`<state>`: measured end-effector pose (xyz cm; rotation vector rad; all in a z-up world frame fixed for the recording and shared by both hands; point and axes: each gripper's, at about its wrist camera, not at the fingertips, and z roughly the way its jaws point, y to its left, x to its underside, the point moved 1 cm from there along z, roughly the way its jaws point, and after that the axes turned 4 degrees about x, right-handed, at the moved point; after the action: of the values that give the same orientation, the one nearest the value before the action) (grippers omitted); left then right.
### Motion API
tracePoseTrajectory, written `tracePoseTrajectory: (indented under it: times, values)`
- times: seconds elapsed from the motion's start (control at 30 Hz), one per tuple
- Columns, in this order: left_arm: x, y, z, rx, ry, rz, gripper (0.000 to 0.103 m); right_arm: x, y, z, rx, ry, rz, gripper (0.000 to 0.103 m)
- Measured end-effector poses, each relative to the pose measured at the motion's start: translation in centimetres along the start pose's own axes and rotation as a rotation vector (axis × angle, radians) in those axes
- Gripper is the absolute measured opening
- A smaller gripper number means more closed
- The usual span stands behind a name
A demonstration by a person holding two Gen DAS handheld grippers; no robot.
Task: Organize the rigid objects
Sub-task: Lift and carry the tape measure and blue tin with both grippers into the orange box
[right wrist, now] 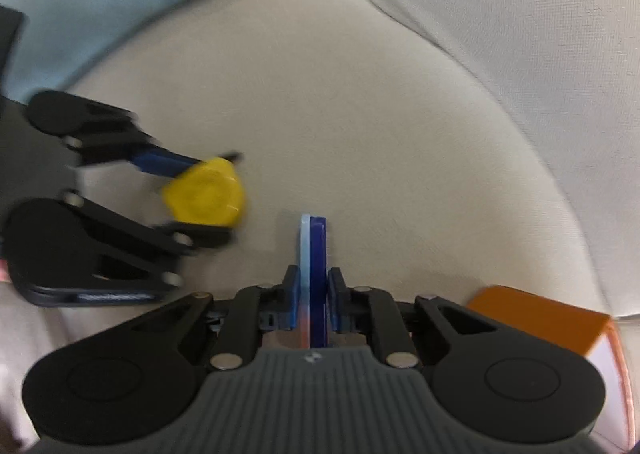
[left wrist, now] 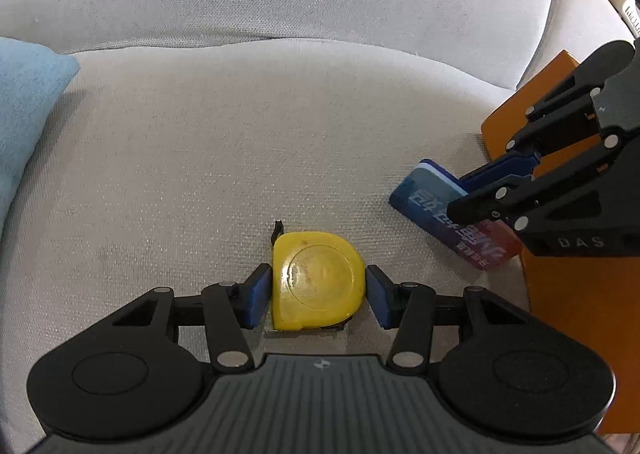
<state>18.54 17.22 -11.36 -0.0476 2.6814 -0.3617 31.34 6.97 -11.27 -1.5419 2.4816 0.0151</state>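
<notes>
Holding one item in each gripper, we judge the pick-up step under way. Our left gripper [left wrist: 319, 296] pinches the yellow tape measure [left wrist: 318, 280], which sits on the beige sofa cushion [left wrist: 240, 134]. Our right gripper [right wrist: 313, 300], pointing steeply down, is pressed onto a thin blue card pack [right wrist: 313, 254] held on edge just above the cushion. Next, we would carry both toward the orange box [right wrist: 540, 318] nearby, keeping each grip firm.
</notes>
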Motion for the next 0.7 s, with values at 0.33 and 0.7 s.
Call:
tracePoseTrajectory:
  times: [0.33, 0.7]
  values:
    - [0.3, -1.4, 0.8, -0.089, -0.04, 0.064, 0.056, 0.5, -1.4, 1.2, -0.012, -0.052, 0.107, 0.014]
    - [0.6, -3.2, -4.8, 0.015, -0.14, 0.014, 0.056, 2.8, 0.0, -4.4, -0.015, -0.177, 0.175, 0.013]
